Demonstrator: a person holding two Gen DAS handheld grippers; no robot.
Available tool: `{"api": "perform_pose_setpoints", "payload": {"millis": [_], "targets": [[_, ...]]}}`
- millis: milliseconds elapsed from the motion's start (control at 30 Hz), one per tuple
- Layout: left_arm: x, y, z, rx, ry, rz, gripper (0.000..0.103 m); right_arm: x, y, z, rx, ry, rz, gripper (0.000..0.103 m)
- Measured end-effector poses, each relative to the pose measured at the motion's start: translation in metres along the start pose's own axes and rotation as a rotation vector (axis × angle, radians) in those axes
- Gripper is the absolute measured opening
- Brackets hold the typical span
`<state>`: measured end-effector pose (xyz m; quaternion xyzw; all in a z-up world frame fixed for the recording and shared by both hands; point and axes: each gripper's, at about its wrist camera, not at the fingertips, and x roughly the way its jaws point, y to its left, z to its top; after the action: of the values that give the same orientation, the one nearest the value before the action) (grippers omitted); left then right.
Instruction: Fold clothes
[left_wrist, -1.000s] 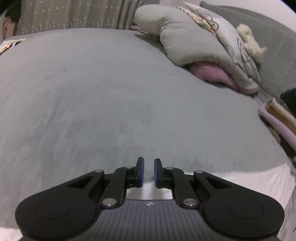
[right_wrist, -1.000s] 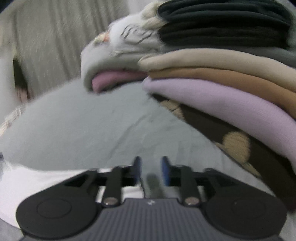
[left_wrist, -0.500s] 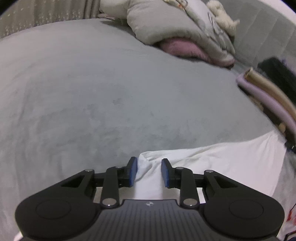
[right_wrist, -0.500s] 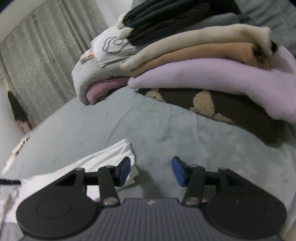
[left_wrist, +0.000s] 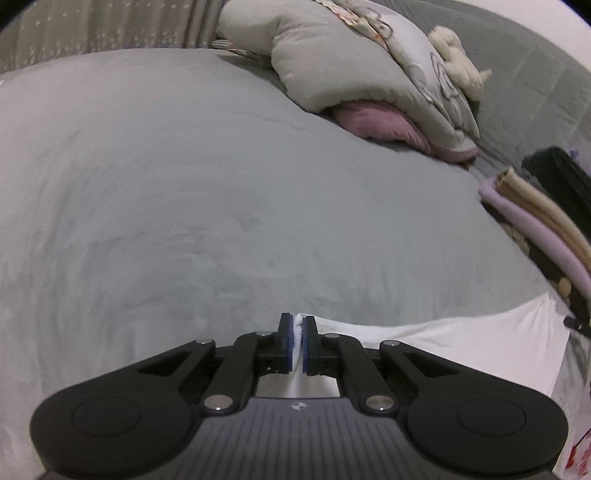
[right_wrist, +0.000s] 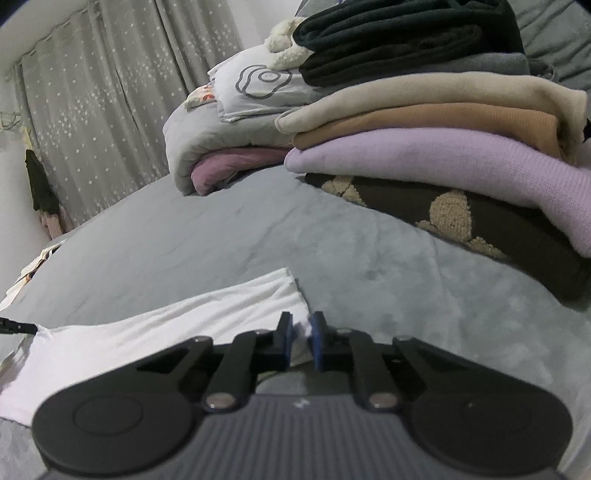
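- The left gripper (left_wrist: 297, 341) has its fingers (left_wrist: 284, 343) clenched on a thin ridge of the white garment (left_wrist: 443, 343); white cloth shows squeezed between the blue pads at the garment's left near edge.
- The right gripper (right_wrist: 302, 339) is closing its fingers (right_wrist: 318, 345) on the garment's (right_wrist: 166, 328) right corner. A bit of white cloth sits between the pads, but a gap shows beside it, so I cannot say that the pinch is firm.
- To do this step well, I judge the right pinch should seat fully before either hand lifts, catching every layer at that corner and none of the bed (left_wrist: 203, 192) cover beneath.
- Both hands should then rise together and level, keeping the held edge taut so the fold line falls straight.
- The garment lies flat on the grey bed, at its near side, just before both grippers.
- Its visible long axis runs left to right across the scene, from one gripper to the other; its far edge is a fairly straight line facing the open bed.
- Which end is collar or hem I cannot tell.
- A stack of folded clothes (right_wrist: 443, 147) sits far right, near the garment's right corner but apart from it; a lift should stay clear of it.
- A rolled quilt (left_wrist: 351, 66) lies at the far end, well apart.
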<state>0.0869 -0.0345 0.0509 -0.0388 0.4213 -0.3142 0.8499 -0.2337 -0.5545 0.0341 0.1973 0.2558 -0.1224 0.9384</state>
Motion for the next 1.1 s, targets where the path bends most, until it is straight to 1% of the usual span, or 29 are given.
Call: {"api": "perform_pose_setpoints", "payload": {"millis": [100,233,300,400,500,600,633,667,733,800,833,867,900,933,1000,1067,1100], "targets": [[0.000,0.002,0.002,-0.009,-0.007,-0.009,0.002,-0.003,0.000,0.002,0.006,-0.013,0.000,0.009],[0.003,0.008,0.007,-0.033,-0.004,-0.002,0.002,-0.004,0.001,0.003,0.012,-0.020,0.008,0.009],[0.009,0.013,0.013,-0.055,0.008,0.005,0.002,-0.003,0.002,0.004,0.021,-0.019,0.012,0.009],[0.020,0.017,0.017,-0.061,0.037,0.022,0.002,-0.001,0.004,0.004,0.063,-0.003,0.034,0.009],[0.029,0.021,0.017,-0.077,0.059,0.029,0.002,-0.003,0.006,0.003,0.085,0.003,0.019,0.009],[0.032,0.022,0.012,-0.099,0.049,0.032,0.002,-0.010,0.004,0.000,0.124,0.004,-0.003,0.009],[0.031,0.022,0.011,-0.100,0.046,0.031,0.002,-0.018,0.004,-0.003,0.145,-0.004,-0.005,0.010],[0.030,0.024,0.010,-0.109,0.039,0.026,0.002,-0.024,0.004,-0.006,0.162,-0.005,0.004,0.012],[0.029,0.029,0.009,-0.143,0.031,0.016,0.002,-0.031,0.004,-0.011,0.195,-0.001,0.022,0.014],[0.029,0.030,0.010,-0.161,0.024,0.020,0.003,-0.033,-0.003,-0.017,0.283,0.017,0.047,0.020],[0.028,0.029,0.009,-0.167,0.019,0.028,0.003,-0.033,-0.007,-0.020,0.327,0.024,0.063,0.028],[0.026,0.028,0.009,-0.188,0.006,0.043,0.004,-0.032,-0.011,-0.023,0.371,0.025,0.074,0.039],[0.023,0.029,0.008,-0.215,-0.009,0.055,0.008,-0.029,-0.015,-0.025,0.413,0.024,0.084,0.043],[0.021,0.031,0.008,-0.238,-0.017,0.057,0.011,-0.026,-0.017,-0.027,0.454,0.021,0.093,0.045],[0.012,0.037,0.005,-0.298,-0.040,0.052,0.031,-0.019,-0.020,-0.030,0.518,0.006,0.095,0.045],[0.002,0.037,0.002,-0.319,-0.056,0.059,0.038,-0.011,-0.022,-0.031,0.554,-0.016,0.079,0.044],[-0.001,0.037,-0.001,-0.323,-0.060,0.059,0.039,-0.007,-0.021,-0.030,0.561,-0.028,0.065,0.041]]}}
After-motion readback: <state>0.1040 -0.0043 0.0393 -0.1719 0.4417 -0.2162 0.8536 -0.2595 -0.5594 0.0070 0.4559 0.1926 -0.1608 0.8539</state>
